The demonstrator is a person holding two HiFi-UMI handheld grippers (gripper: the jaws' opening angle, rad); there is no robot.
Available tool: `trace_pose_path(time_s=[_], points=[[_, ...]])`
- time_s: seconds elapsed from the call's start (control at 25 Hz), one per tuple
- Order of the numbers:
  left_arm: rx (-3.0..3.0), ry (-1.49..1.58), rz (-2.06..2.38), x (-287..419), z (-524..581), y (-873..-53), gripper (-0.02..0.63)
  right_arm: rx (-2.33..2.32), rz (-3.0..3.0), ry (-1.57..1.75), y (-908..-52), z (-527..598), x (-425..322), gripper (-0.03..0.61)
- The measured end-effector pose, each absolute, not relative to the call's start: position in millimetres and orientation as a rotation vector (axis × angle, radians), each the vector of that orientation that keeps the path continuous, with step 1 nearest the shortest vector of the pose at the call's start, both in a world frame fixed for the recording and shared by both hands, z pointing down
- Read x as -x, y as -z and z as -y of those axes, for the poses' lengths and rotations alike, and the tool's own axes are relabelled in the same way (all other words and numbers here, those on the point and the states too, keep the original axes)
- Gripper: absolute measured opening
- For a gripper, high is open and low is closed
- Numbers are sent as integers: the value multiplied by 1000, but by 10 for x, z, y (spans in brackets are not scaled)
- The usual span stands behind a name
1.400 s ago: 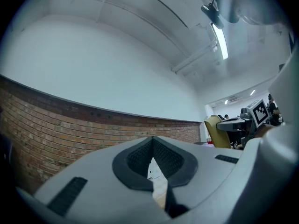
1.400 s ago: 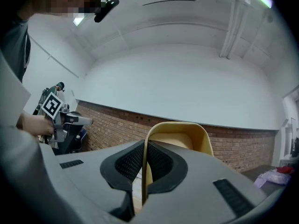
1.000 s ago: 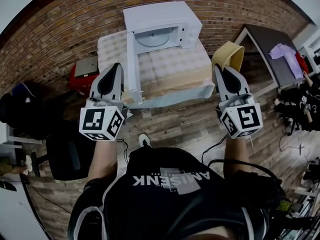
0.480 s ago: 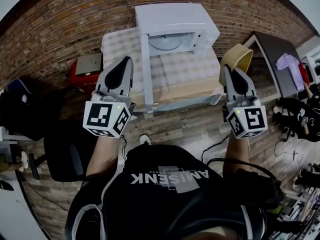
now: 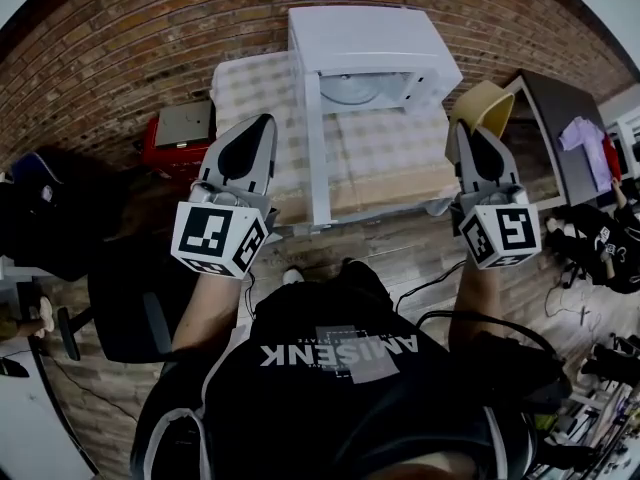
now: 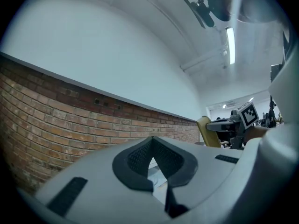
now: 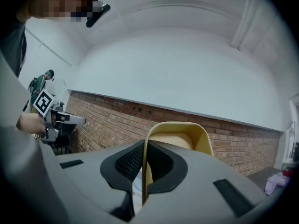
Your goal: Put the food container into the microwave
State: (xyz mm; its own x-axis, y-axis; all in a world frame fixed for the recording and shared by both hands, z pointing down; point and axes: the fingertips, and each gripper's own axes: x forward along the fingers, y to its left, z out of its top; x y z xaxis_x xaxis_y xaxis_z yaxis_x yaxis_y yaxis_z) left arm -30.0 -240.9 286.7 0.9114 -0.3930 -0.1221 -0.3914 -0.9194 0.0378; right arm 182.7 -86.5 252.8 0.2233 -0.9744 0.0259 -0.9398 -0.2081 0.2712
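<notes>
A white microwave [image 5: 370,53] stands on a table with a checked cloth [image 5: 250,88]. Its door [image 5: 312,138] hangs open toward me, and the glass turntable [image 5: 350,86] shows inside. My right gripper [image 5: 468,133] is shut on the rim of the yellow food container [image 5: 485,106], held in the air to the right of the microwave's opening. In the right gripper view the container's wall [image 7: 180,136] stands upright between the pads of my right gripper [image 7: 144,146]. My left gripper [image 5: 262,123] hovers left of the door with its jaws together and nothing between them [image 6: 152,141].
A red box [image 5: 165,153] sits on the floor left of the table, by the brick wall [image 5: 130,38]. A black chair [image 5: 130,308] stands at my left. To the right is a dark table [image 5: 560,118] with a purple cloth [image 5: 585,133].
Both grippers have moved forward toward the table and microwave, the right one carrying the container along. The microwave now lies closer and between the two grippers.
</notes>
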Motion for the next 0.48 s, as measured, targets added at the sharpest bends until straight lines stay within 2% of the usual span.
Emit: trace_pose_path(time_s=[0.48], points=[[-3011, 141, 803, -198, 2676, -2919, 12, -2105, 1990, 222, -2636, 1575, -2436, 44]])
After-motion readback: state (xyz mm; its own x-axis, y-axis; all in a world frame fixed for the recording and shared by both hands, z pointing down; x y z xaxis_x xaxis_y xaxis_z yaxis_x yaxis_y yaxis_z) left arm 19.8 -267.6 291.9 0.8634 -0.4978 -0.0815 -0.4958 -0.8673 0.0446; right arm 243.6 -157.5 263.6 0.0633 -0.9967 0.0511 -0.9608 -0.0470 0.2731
